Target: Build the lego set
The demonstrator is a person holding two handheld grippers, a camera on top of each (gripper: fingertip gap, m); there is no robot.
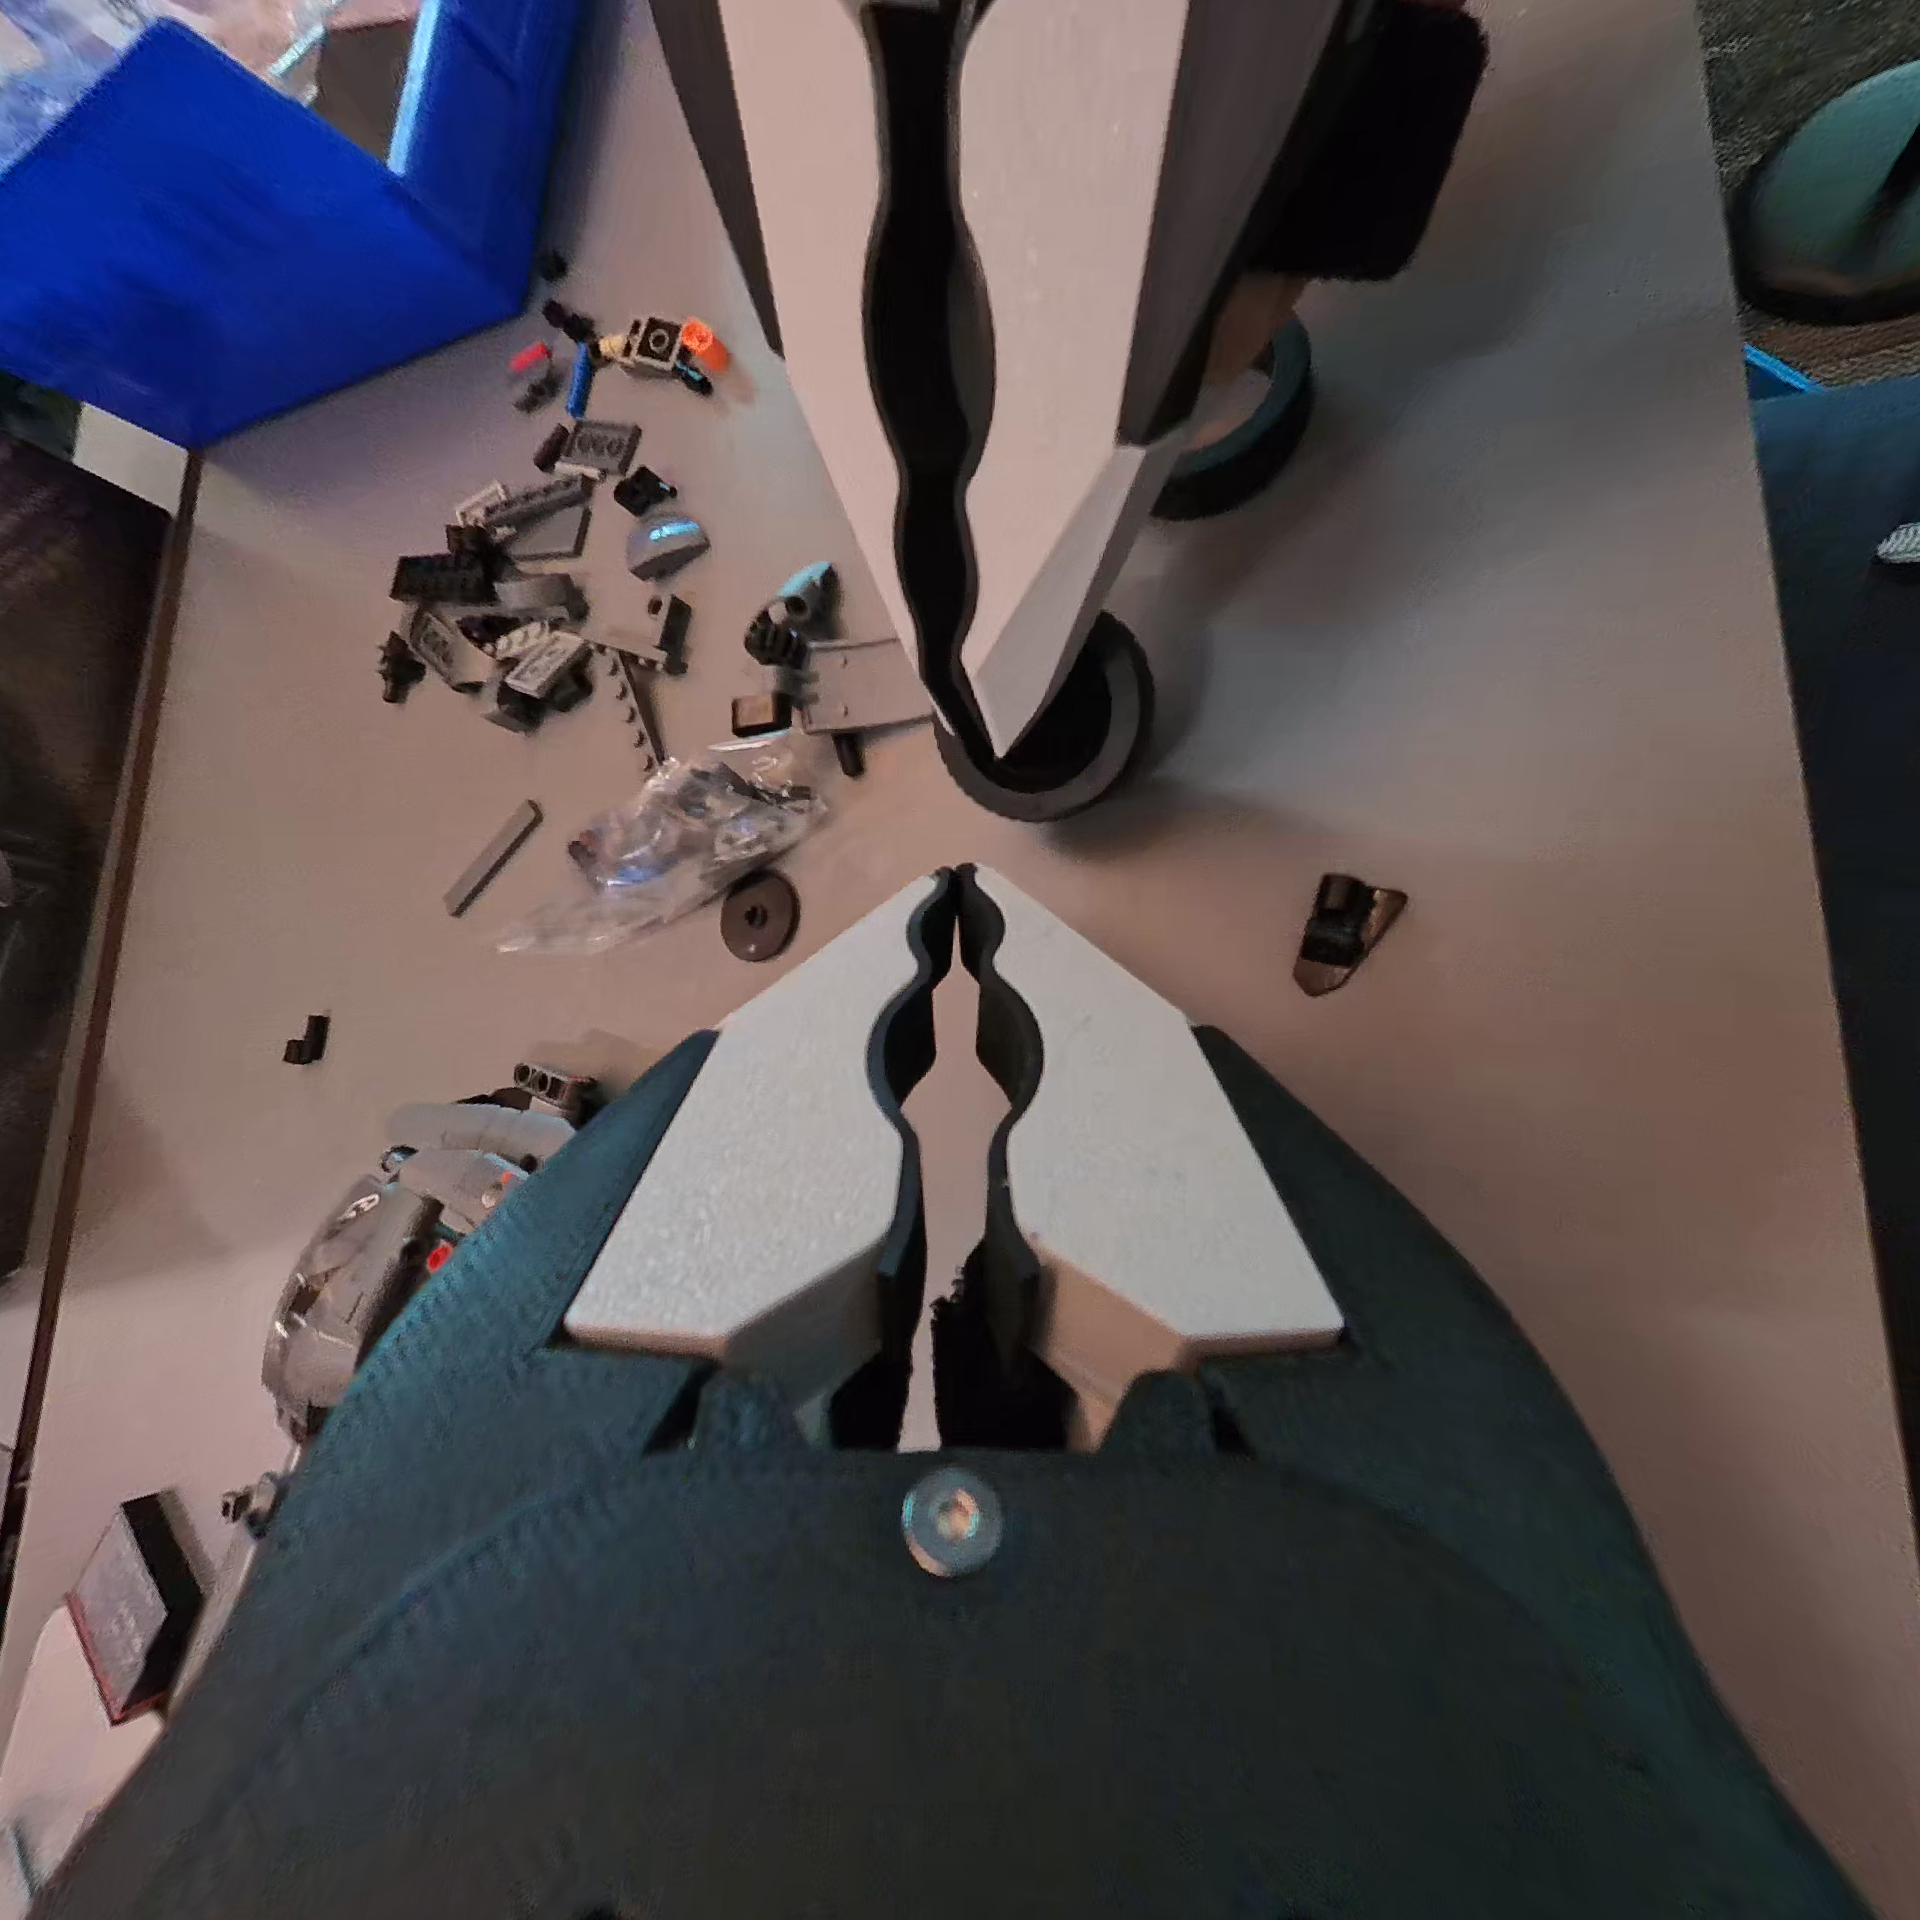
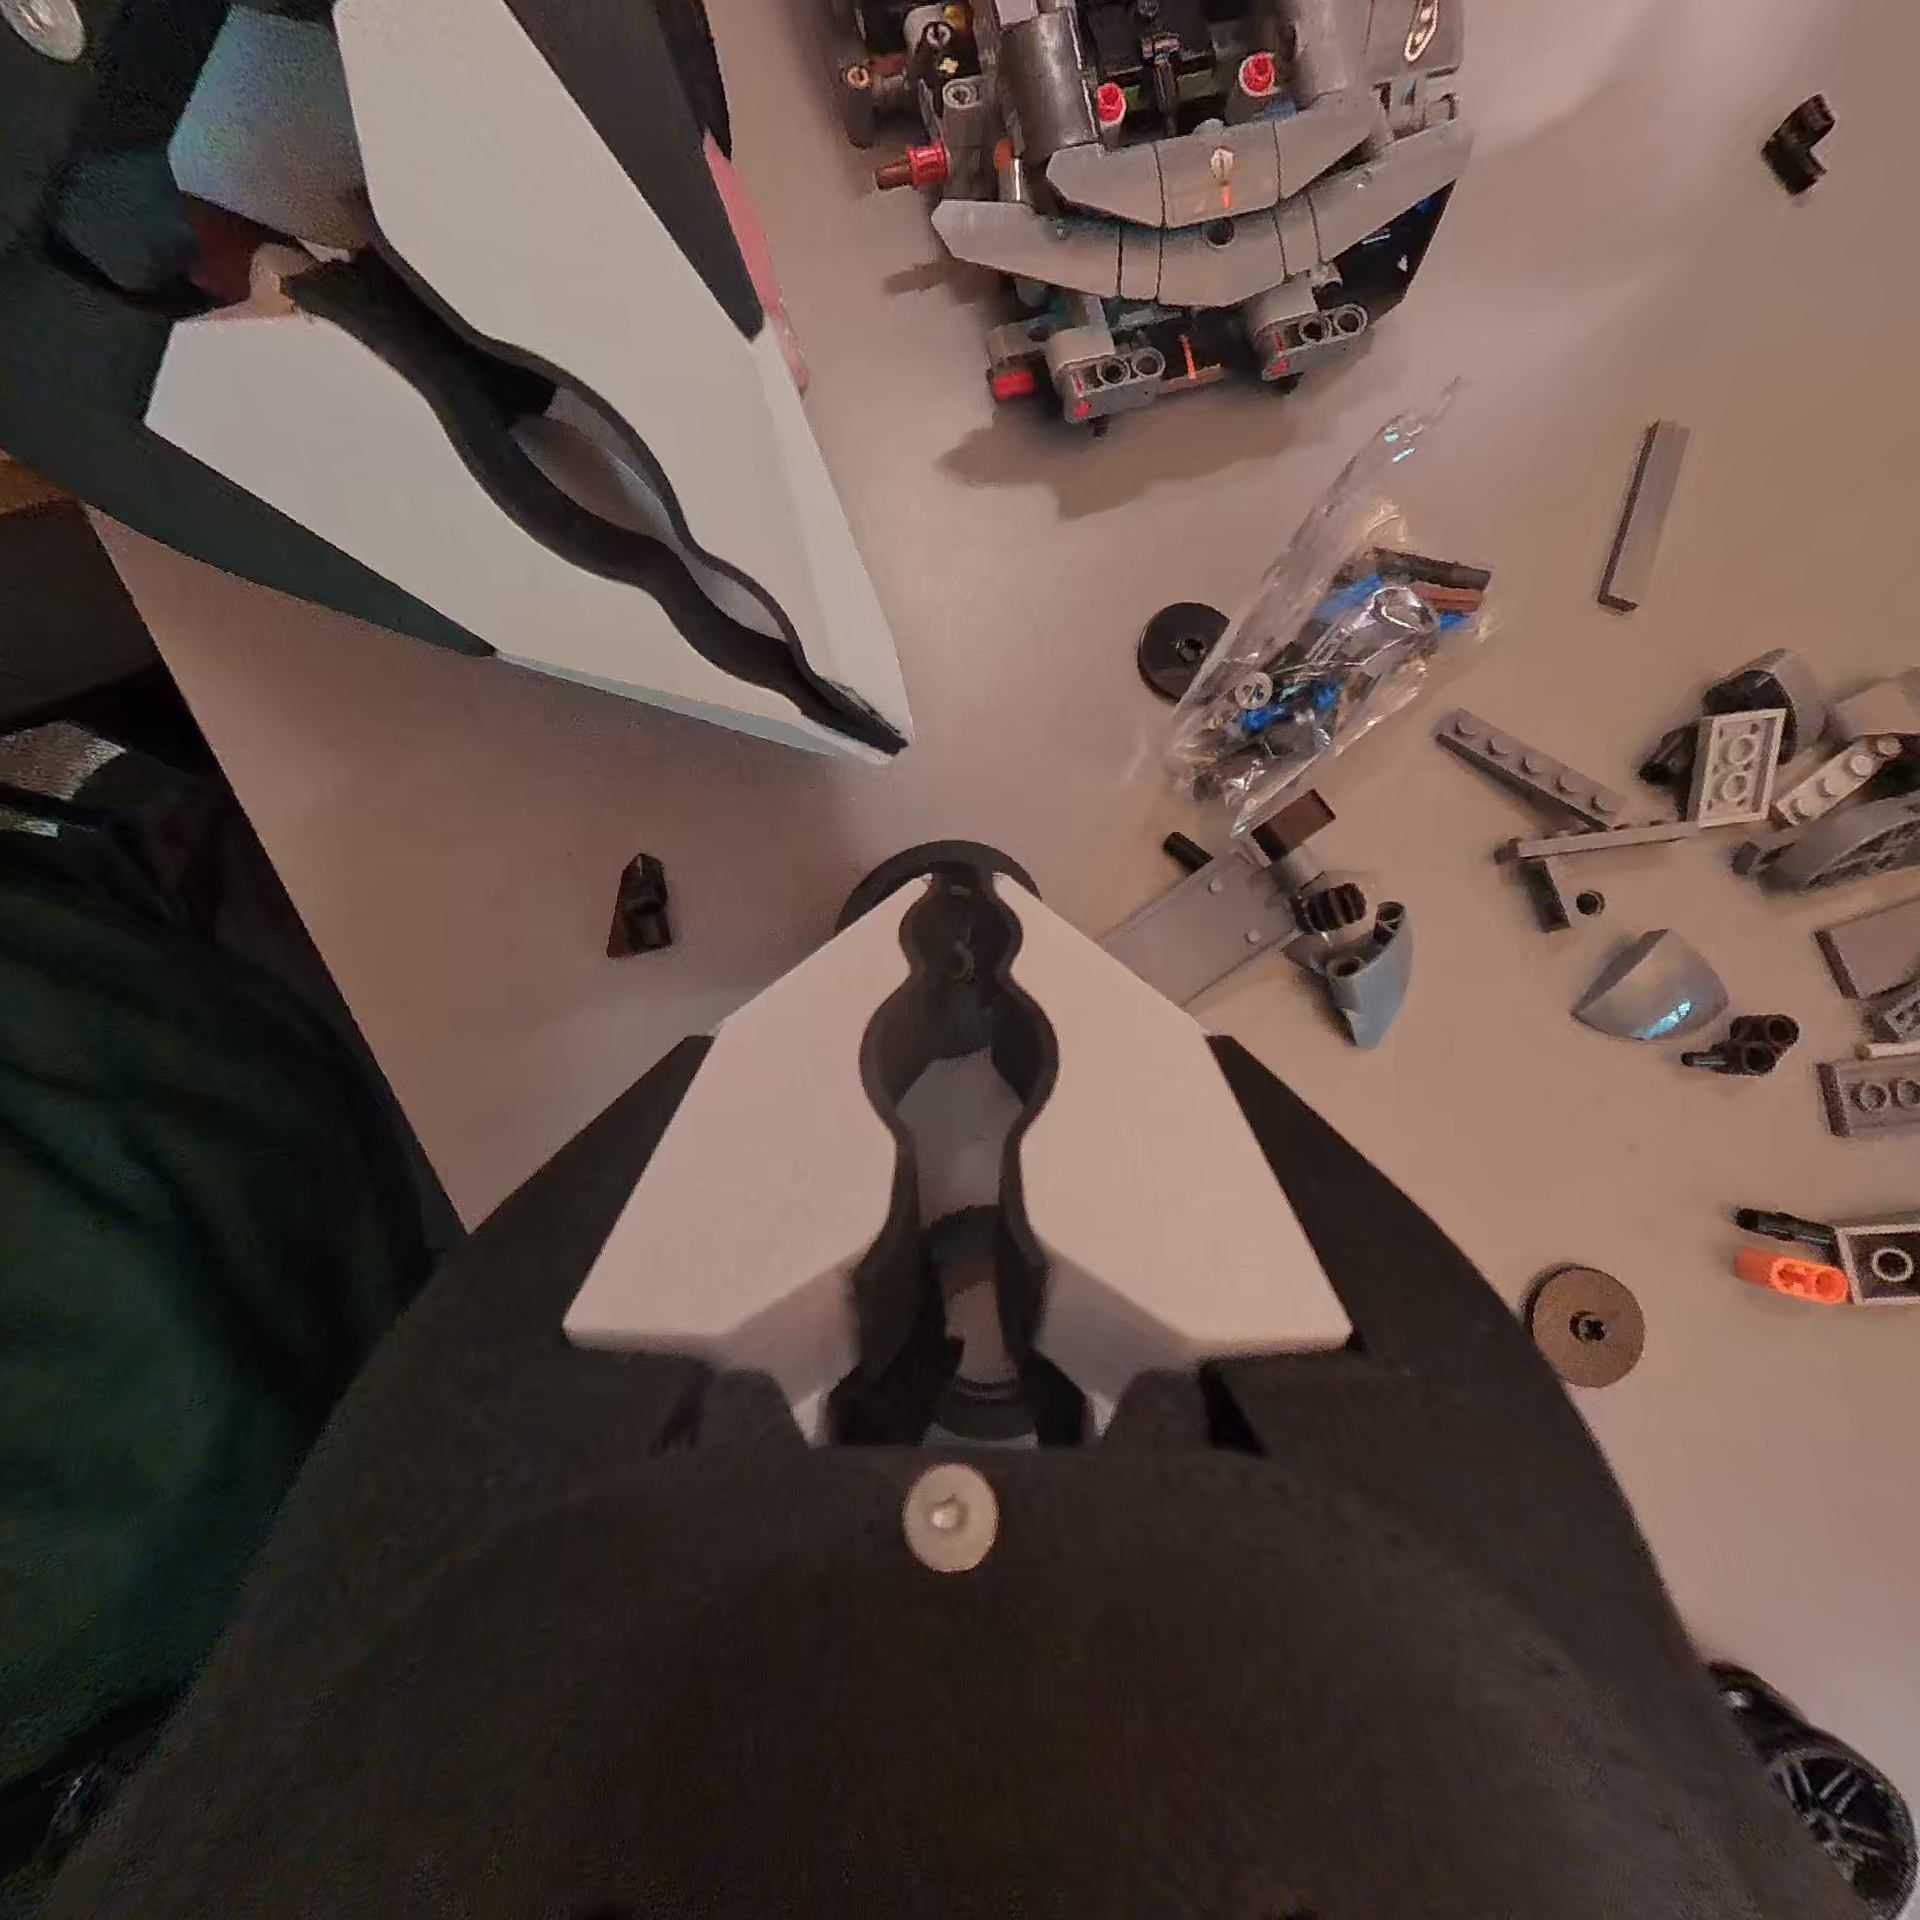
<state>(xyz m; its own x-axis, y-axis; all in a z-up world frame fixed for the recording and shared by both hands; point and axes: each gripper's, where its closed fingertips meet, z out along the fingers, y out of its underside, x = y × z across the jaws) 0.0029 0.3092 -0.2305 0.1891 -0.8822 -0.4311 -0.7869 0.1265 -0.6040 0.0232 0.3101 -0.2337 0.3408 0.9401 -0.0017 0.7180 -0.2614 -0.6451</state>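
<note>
My right gripper is shut on the black tyre of a wheel that rests on the table; the wheel also shows in the left wrist view, with the right gripper coming down from the top. My left gripper is shut and empty, its tips just short of that wheel; it also shows in the right wrist view. The partly built grey lego car stands beyond, seen at lower left in the left wrist view.
Also on the table: a clear bag of small parts, a pile of loose grey and black pieces, a second wheel, black discs and a small dark wedge piece. A blue bin stands at the far left.
</note>
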